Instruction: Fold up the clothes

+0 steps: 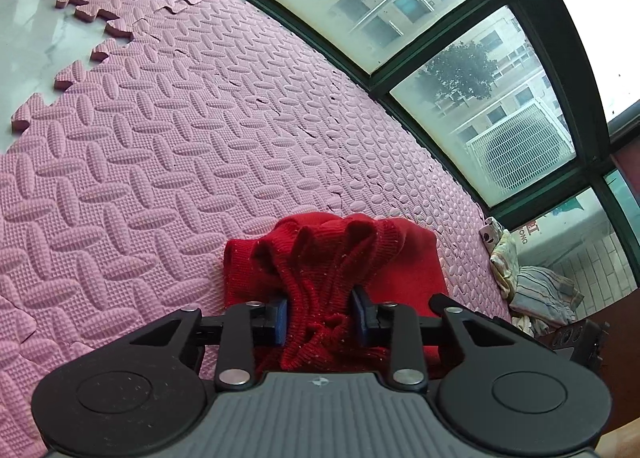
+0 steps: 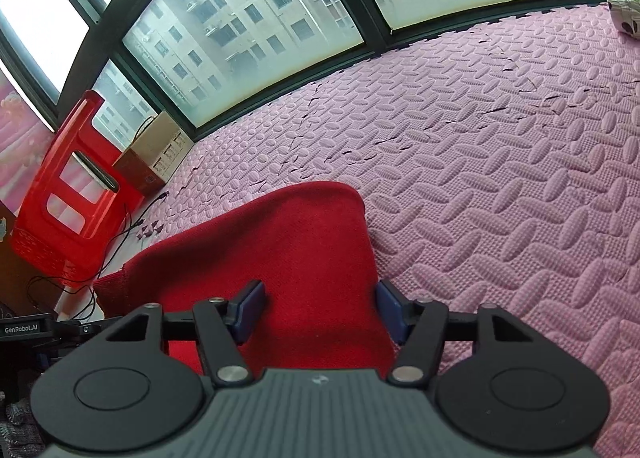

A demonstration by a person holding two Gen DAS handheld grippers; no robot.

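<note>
While we've got the left gripper clamped on a bunched, ribbed edge of the red sweater, the knit is squeezed right between its blue fingers and the rest of the garment runs forward, away from the fingertips, onto the pink foam mat. So the left side is the one that actually has the cloth.

Over on the right, the right gripper has its fingers spread wide with nothing pinched. The sweater lies flat under and ahead of them, and its side edge runs just inside the right-hand finger. Its long axis seems to run straight out from the fingers toward the window.

Our guess: the right side needs to drop and close on that edge before any fold can go over evenly.
</note>
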